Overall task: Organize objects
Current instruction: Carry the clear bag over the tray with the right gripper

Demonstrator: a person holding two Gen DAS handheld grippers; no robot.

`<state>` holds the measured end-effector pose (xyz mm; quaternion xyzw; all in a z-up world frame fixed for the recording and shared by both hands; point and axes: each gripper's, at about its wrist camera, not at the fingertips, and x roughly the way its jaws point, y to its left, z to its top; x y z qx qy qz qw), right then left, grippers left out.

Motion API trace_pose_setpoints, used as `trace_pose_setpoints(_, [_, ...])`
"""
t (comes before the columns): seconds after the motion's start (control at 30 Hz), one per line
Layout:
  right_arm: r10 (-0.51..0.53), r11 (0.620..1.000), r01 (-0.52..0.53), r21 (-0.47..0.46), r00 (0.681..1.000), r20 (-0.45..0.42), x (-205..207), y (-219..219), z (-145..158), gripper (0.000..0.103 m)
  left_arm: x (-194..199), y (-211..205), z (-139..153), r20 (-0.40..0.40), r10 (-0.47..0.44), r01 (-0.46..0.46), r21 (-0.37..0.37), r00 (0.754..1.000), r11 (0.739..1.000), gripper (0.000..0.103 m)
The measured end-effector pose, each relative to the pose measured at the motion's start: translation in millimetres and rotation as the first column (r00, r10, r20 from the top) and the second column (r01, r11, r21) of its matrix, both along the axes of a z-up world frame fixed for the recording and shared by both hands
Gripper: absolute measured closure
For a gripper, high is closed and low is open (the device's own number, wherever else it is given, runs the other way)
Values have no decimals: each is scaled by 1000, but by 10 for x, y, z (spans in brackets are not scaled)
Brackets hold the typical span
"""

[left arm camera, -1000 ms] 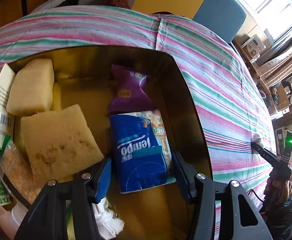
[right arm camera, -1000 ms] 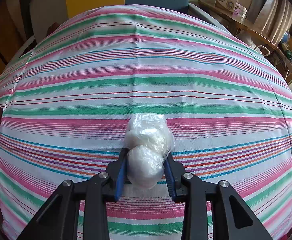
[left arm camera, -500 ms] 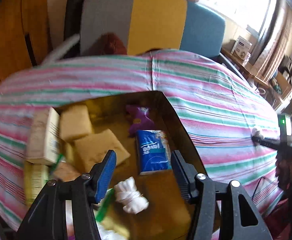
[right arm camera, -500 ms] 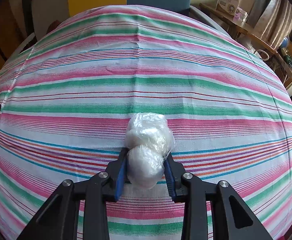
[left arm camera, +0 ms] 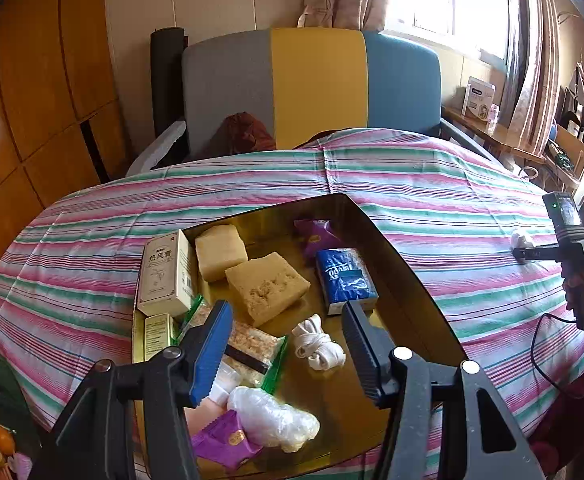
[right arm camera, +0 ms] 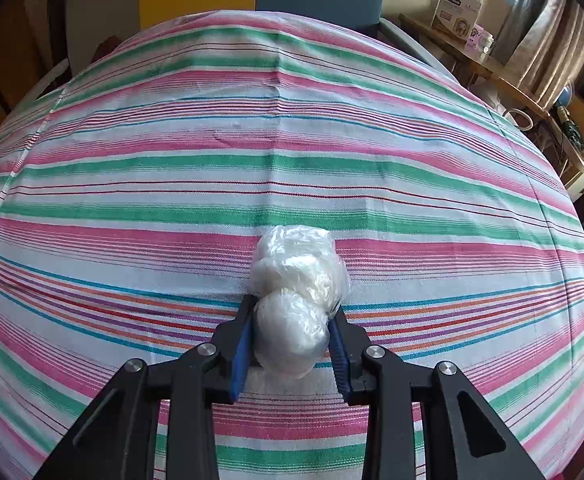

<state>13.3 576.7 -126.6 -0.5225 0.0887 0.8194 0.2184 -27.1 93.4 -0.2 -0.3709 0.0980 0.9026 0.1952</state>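
Observation:
My right gripper (right arm camera: 292, 320) is shut on a crumpled clear plastic bag (right arm camera: 298, 276) that rests on the striped tablecloth (right arm camera: 251, 152). In the left wrist view that gripper (left arm camera: 522, 254) and the bag (left arm camera: 519, 237) show at the far right, with a person's hand on the handle. My left gripper (left arm camera: 287, 324) hangs open and empty above a gold tray (left arm camera: 420, 292). In the tray lie a blue tissue pack (left arm camera: 346, 280), two tan sponges (left arm camera: 265, 286), a purple packet (left arm camera: 316, 232), a white box (left arm camera: 163, 276), a knotted white cloth (left arm camera: 318, 342) and another clear plastic bag (left arm camera: 271, 418).
A grey, yellow and blue chair (left arm camera: 312, 84) stands behind the table. A wooden wall (left arm camera: 31, 100) runs along the left. A cluttered shelf (left arm camera: 532, 136) with a white box is at the back right. Striped cloth lies bare between the tray and my right gripper.
My left gripper has risen and pulled back from the tray, so the whole tray and the chair now show. The blue tissue pack stays in the tray. The right gripper has not moved.

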Motion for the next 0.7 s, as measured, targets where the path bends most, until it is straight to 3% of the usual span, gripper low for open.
trace_pose_setpoints(0.37, [-84, 996, 84, 5, 995, 50, -69, -98, 37, 73, 79, -87, -23, 0, -19, 19, 37, 1000, 999, 46])
trace_pose_setpoints(0.7, [-56, 998, 58, -37, 996, 70, 31, -428, 69, 73, 122, -187, -91, 20, -21, 19, 63, 1000, 998, 46])
